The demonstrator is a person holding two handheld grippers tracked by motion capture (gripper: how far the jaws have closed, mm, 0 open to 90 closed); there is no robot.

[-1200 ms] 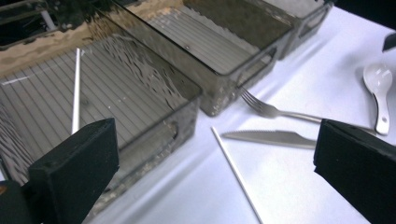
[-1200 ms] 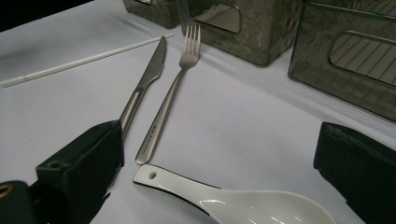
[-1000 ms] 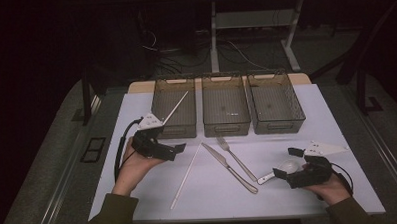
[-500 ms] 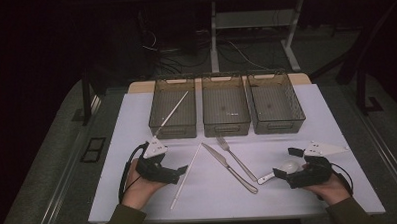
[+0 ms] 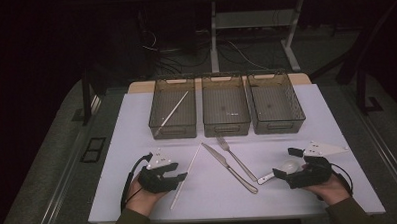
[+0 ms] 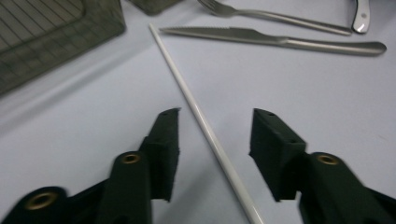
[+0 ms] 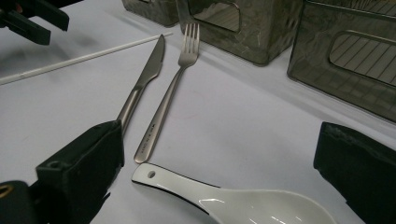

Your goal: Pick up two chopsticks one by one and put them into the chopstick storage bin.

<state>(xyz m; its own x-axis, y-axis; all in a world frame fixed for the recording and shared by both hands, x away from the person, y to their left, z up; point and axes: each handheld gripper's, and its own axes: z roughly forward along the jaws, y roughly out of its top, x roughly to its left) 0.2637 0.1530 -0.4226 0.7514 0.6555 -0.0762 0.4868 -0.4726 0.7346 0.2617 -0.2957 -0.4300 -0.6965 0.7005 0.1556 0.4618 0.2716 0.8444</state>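
Observation:
A white chopstick [image 5: 193, 159] lies on the white table and runs between the jaws of my left gripper [image 5: 181, 177]. In the left gripper view the chopstick [image 6: 196, 112] has a gap to each pad. The left gripper [image 6: 215, 114] is low over the table, its jaws have just been closing, and they do not press the stick. My right gripper [image 5: 283, 162] rests open at the near right, its jaws wide apart on either side of a white ceramic spoon [image 7: 224, 198] that lies on the table.
A knife [image 5: 228, 167] and a fork [image 5: 236, 155] lie side by side mid-table. Three dark mesh bins stand in a row behind them: left [image 5: 173, 130], middle [image 5: 226, 128], right [image 5: 277, 127]. A second chopstick [image 5: 174, 112] leans in the left bin.
My left hand has come back from the left bin and down to the chopstick on the table. Its jaws have narrowed around the stick. The right hand has kept still.

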